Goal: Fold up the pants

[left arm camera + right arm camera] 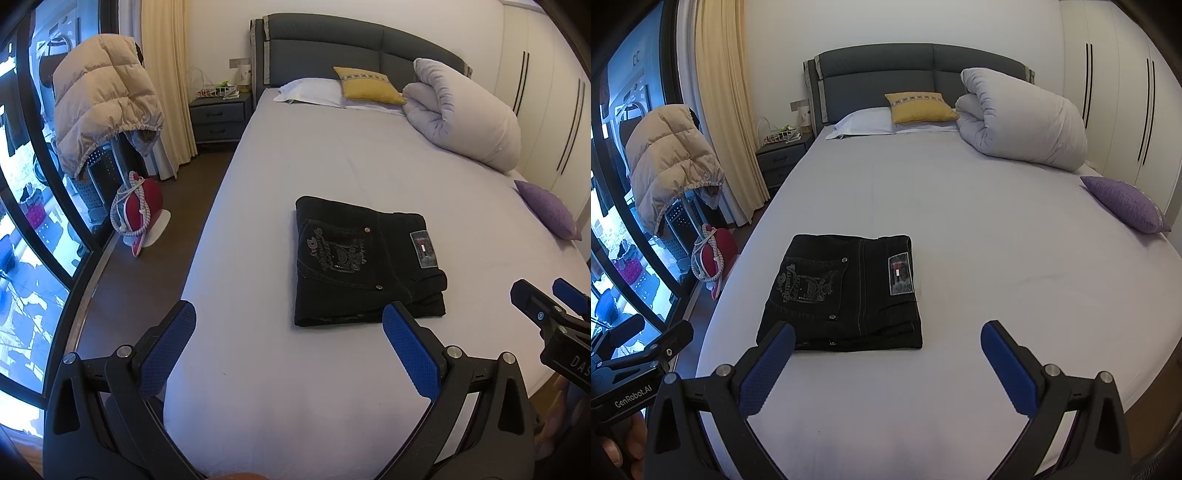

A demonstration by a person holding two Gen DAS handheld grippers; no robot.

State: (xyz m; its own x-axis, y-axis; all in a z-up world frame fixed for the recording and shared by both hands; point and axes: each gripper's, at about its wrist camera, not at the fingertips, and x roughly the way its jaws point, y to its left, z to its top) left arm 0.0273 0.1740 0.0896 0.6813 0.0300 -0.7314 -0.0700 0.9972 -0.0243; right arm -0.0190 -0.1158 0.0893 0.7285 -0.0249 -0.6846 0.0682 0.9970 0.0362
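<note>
Black jeans (pixel 364 262) lie folded into a compact rectangle on the pale bed sheet (pixel 332 166), back pocket embroidery and a brand patch facing up. My left gripper (pixel 290 317) hovers open just in front of the jeans' near edge, holding nothing. In the right wrist view the same folded jeans (pixel 846 291) sit ahead and to the left, and my right gripper (pixel 888 338) is open and empty above the sheet (pixel 997 240), its left finger near the jeans' front left corner. The right gripper (pixel 550 299) also shows at the right edge of the left wrist view.
A rolled white duvet (pixel 1023 118), a yellow cushion (pixel 919 107) and a white pillow (pixel 864 123) lie at the headboard. A purple cushion (pixel 1126 203) rests at the bed's right edge. Left of the bed are a nightstand (pixel 218 118), a beige jacket (pixel 103 99) and a red iron (pixel 142 206).
</note>
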